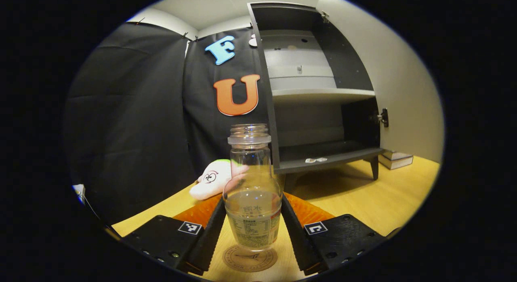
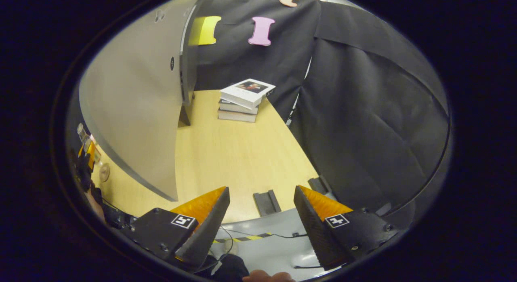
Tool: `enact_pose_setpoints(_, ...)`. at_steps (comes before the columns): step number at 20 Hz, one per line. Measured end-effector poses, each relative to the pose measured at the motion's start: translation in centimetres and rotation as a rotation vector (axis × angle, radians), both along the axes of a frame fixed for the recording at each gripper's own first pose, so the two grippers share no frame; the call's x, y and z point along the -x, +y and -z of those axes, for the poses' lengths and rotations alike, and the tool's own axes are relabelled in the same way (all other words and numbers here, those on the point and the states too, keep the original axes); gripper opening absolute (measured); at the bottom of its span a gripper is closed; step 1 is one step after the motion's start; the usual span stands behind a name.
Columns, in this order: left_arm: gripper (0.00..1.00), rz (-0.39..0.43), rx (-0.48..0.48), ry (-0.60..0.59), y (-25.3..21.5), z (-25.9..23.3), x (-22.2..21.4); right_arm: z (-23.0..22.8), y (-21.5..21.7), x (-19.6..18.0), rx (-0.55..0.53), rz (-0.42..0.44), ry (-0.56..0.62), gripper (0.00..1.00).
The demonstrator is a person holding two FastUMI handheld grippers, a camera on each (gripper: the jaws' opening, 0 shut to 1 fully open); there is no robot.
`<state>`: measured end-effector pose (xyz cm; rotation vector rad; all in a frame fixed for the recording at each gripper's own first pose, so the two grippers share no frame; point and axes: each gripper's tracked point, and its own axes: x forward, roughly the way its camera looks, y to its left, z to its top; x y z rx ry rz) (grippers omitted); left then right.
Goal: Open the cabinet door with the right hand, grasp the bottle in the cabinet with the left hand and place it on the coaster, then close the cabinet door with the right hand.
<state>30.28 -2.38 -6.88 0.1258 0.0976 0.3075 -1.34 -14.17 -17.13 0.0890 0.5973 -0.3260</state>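
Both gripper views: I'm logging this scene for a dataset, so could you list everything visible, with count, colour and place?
bottle: one, clear, uncapped, some liquid inside, standing on the coaster between the left claw's fingers.
coaster: one, tan, round, on the table under the bottle.
cabinet: one, dark grey, on the table, shelves bare apart from a small pale item on the bottom one.
cabinet door: one, grey, swung open.
plush toy: one, pink, on the table behind the bottle.
books: a small stack, pale covers, on the table beside the cabinet.
table: one, light wood.
left claw: fingers either side of the bottle; contact unclear.
right claw: open, holding nothing.
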Motion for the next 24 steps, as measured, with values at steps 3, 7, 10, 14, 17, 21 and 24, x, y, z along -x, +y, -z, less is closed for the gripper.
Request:
enact_pose_setpoints(3, 0.76, -0.021, 0.013, 0.025, 0.1, 1.1, 0.5, -0.6, 0.4, -0.6, 0.000, -0.013, 0.002, 1.00)
enact_pose_setpoints(7, 0.77, -0.021, 0.028, 0.029, 0.0, 1.7, 0.8, -0.8, 0.5, -1.0, 0.034, -0.034, 0.011, 1.00)
enact_pose_setpoints(10, 0.77, -0.030, 0.028, 0.043, 0.1, 1.9, 1.1, -0.2, 0.8, -0.9, 0.016, -0.030, 0.031, 0.99)
enact_pose_setpoints(14, 0.85, -0.025, 0.009, -0.002, 0.3, 1.3, 0.4, -0.1, 1.6, -1.0, 0.014, -0.056, 0.036, 1.00)
enact_pose_setpoints(17, 0.95, -0.021, 0.013, -0.012, 0.1, 1.0, 0.3, -0.2, 2.1, -1.0, 0.008, -0.069, 0.036, 1.00)
enact_pose_setpoints(21, 0.95, -0.036, 0.015, -0.006, 0.4, 1.2, 0.4, 0.1, 1.9, -0.7, 0.003, -0.072, 0.044, 1.00)
enact_pose_setpoints(24, 0.96, -0.060, 0.019, -0.014, 0.6, 0.8, 0.7, -0.2, 1.9, -0.7, -0.006, -0.071, 0.039, 1.00)
